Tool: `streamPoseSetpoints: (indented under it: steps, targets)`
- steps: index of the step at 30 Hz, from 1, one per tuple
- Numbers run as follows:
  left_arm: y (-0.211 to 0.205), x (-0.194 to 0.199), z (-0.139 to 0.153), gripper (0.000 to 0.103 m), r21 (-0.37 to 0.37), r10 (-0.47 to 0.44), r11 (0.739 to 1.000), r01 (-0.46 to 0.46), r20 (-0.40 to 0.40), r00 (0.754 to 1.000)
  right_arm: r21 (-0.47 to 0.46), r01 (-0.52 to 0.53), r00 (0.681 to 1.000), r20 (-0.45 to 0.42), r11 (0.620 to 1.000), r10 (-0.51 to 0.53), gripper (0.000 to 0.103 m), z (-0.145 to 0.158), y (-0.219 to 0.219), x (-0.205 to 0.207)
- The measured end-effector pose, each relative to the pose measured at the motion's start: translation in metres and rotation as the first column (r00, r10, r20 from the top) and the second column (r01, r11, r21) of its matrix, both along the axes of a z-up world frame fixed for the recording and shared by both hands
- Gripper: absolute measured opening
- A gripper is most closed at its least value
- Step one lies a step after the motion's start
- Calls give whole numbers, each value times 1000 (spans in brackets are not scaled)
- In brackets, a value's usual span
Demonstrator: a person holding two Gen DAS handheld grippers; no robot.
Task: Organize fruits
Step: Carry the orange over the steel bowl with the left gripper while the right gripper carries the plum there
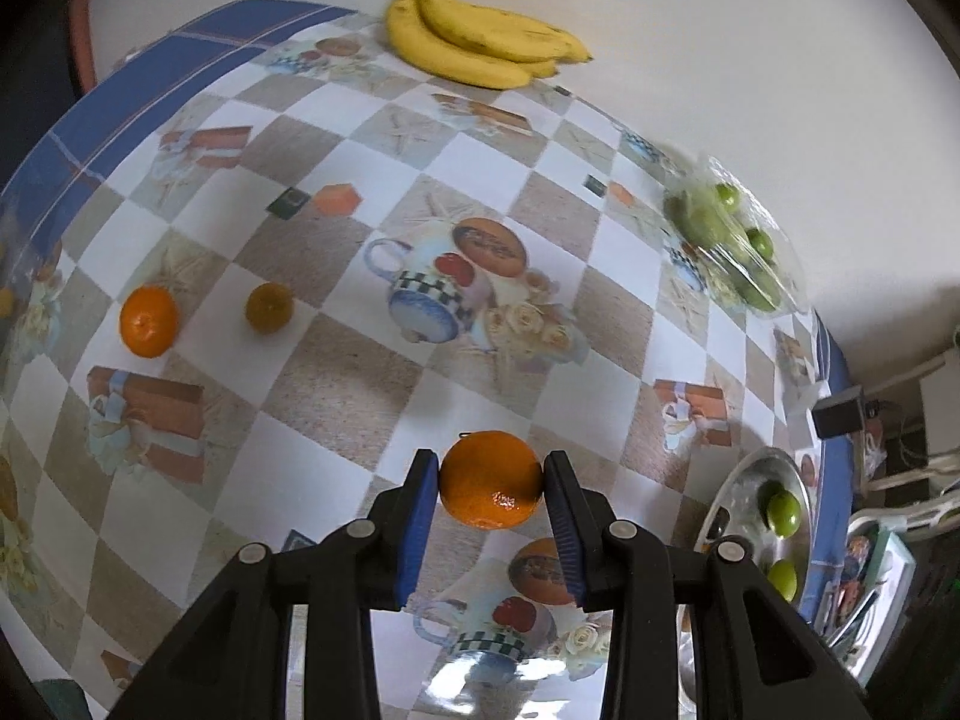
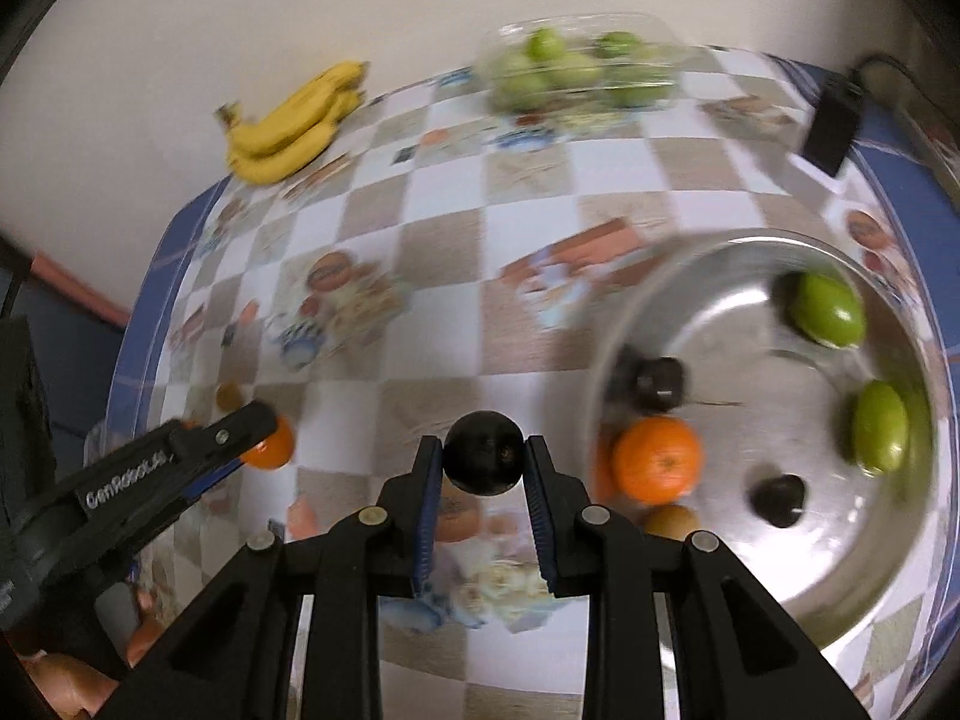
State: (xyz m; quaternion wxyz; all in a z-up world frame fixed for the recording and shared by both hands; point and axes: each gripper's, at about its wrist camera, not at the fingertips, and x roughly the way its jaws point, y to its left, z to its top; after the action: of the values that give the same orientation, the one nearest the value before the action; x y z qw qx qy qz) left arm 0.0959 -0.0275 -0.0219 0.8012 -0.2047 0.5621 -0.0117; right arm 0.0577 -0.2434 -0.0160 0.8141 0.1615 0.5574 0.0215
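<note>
Checkered tablecloth [image 1: 336,384] meets plain wall [image 1: 720,30]; bananas [image 1: 480,36] at back.

Right wrist view is smeared w/ blur, esp the clear tub of green fruit [image 2: 579,69], and the left gripper [image 2: 264,429] hides half its orange [image 2: 273,447].

White lettering along the side of the left gripper [image 2: 273,438], seen from the right wrist camera, reads roughly "GenRobot.AI", its last characters blurred. The printed round labels on the patterned tablecloth [image 1: 336,384] carry markings too small and smeared to read.
</note>
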Motion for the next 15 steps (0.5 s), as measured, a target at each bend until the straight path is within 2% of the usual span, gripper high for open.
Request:
streamPoseSetpoints:
  steps: [7, 15]
  targets:
    - [-42, -4, 10, 39, 54, -100, 994, 97, 46, 994, -20, 136, 991, 12, 990, -136, 28, 8, -53, -10]
    - [-99, -13, 16, 39, 87, -230, 971, 223, 76, 970, -53, 237, 972, 11, 970, -236, 28, 9, -97, -20]
